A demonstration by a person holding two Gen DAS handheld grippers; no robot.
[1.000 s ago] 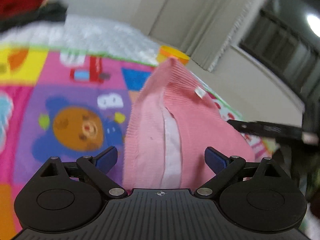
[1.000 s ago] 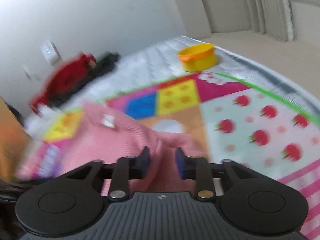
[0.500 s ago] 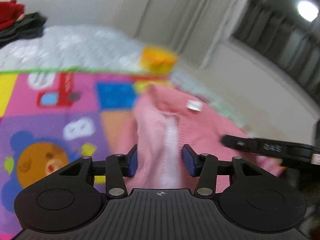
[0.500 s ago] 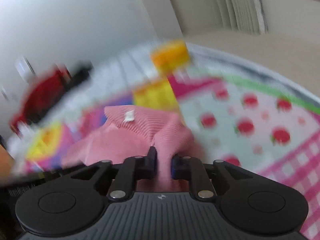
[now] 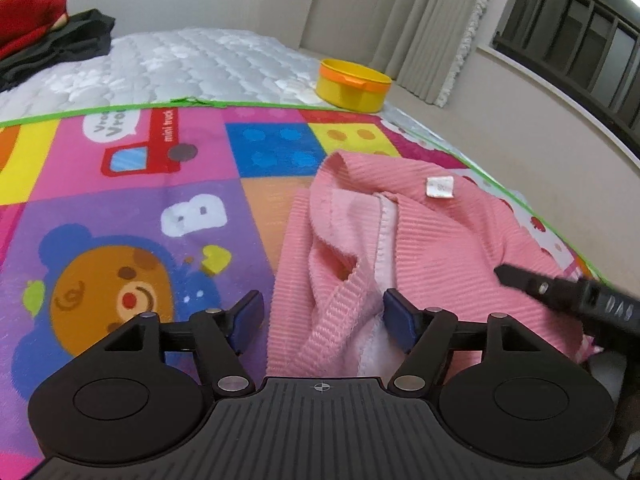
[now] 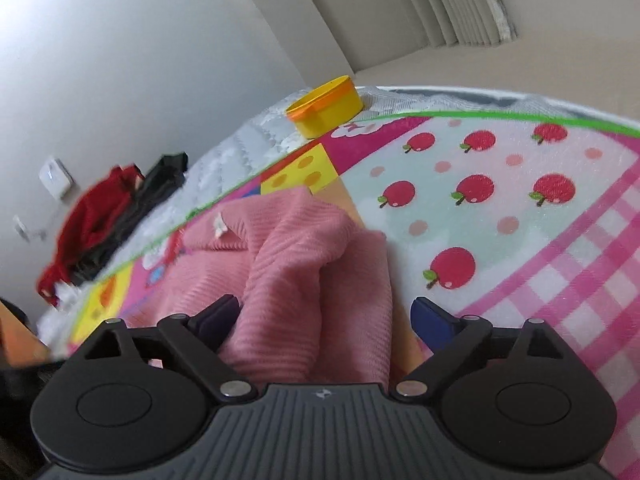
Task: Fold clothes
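Pink ribbed garment (image 5: pixel 432 236) lying crumpled on a patterned play mat (image 5: pixel 132 184) spread over a bed. Left gripper (image 5: pixel 324 316) and right gripper (image 6: pixel 324 320): jaws just opened, now spread, a fold of the garment loose between each pair. Yellow tub (image 6: pixel 326 112) beyond the mat's edge.

The near hem of the pink garment (image 5: pixel 420 236) is disappearing under the body of the left gripper (image 5: pixel 323 316). Far ahead of the tongs to the left, the red and black clothes (image 5: pixel 44 36) are running off the picture's edge. In the right wrist view that pile (image 6: pixel 108 216) is smearing into blur.
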